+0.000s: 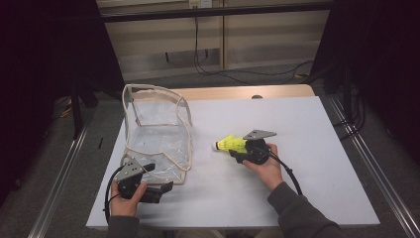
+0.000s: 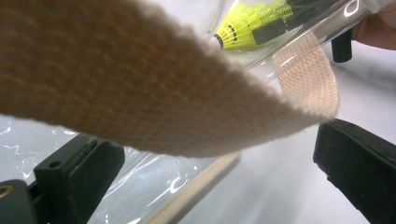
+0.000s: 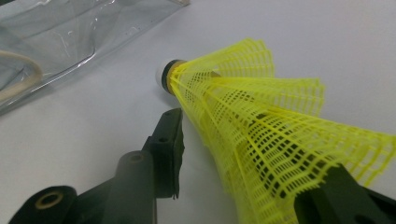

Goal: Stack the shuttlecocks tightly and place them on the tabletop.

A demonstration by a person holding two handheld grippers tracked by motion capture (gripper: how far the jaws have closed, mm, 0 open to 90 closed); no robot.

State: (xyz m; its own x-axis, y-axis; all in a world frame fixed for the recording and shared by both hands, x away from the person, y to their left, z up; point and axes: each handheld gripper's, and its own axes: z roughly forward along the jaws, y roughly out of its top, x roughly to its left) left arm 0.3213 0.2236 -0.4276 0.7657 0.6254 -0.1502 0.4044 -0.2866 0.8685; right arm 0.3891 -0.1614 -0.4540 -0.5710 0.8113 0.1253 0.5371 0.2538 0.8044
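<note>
On white table (image 1: 307, 148) | right claw (image 1: 238, 150) pinches (yellow) shuttlecock (image 1: 232, 144) | left claw (image 1: 163, 191) open, beside bag (image 1: 158, 134)

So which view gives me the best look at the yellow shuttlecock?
The right gripper view: the shuttlecock is close up there, with its mesh skirt and white tip sharp. The high view shows it small, at the right gripper. The left gripper view catches part of it through the clear bag.
</note>
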